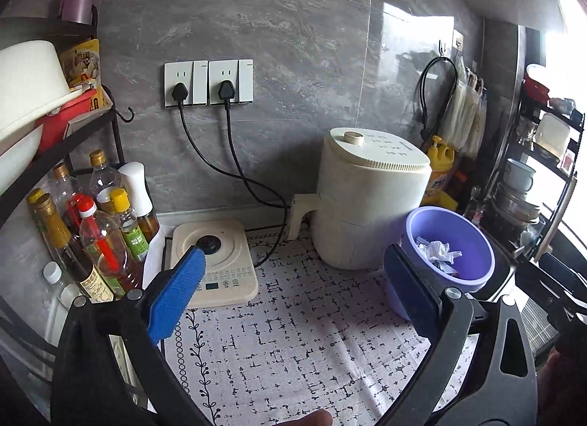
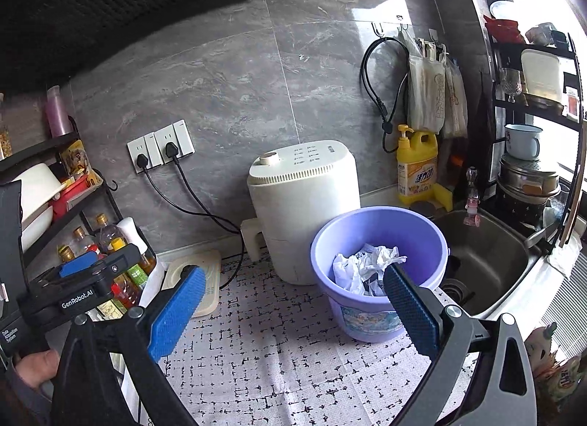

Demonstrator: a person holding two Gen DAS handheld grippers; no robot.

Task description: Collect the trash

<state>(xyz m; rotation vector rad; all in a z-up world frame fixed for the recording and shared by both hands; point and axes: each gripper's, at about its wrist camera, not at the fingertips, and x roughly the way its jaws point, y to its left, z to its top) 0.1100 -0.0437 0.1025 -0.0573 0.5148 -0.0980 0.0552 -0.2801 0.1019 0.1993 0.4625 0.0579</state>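
Crumpled paper (image 2: 367, 266) lies at the bottom of the purple bucket (image 2: 381, 231), which stands on the patterned mat (image 2: 279, 345) toward the counter's right edge, just beside the sink (image 2: 488, 261) and close in front of the white air fryer (image 2: 304, 202). No loose trash shows on the bare part of the mat in either view.

The right gripper (image 2: 293, 310) hangs with its jaws spread wide and nothing between them. The bucket lies ahead and to the right of its centre line — the right finger's tip overlaps the bucket's near rim in the picture, while the left finger points toward the flat cooker (image 2: 203, 281) at the mat's back-left corner.

The left gripper (image 1: 293, 286) is also spread wide and empty. From its view the bucket (image 1: 462, 239) sits off to the far right, past the right finger, so this gripper is the farther of the two; the air fryer (image 1: 367, 198) stands almost straight ahead.

The paper wad has no clear long axis — it is a loose ball. Judged from how things lie, the collecting looks mostly done, and any further move on the bucket falls most naturally to the right gripper.
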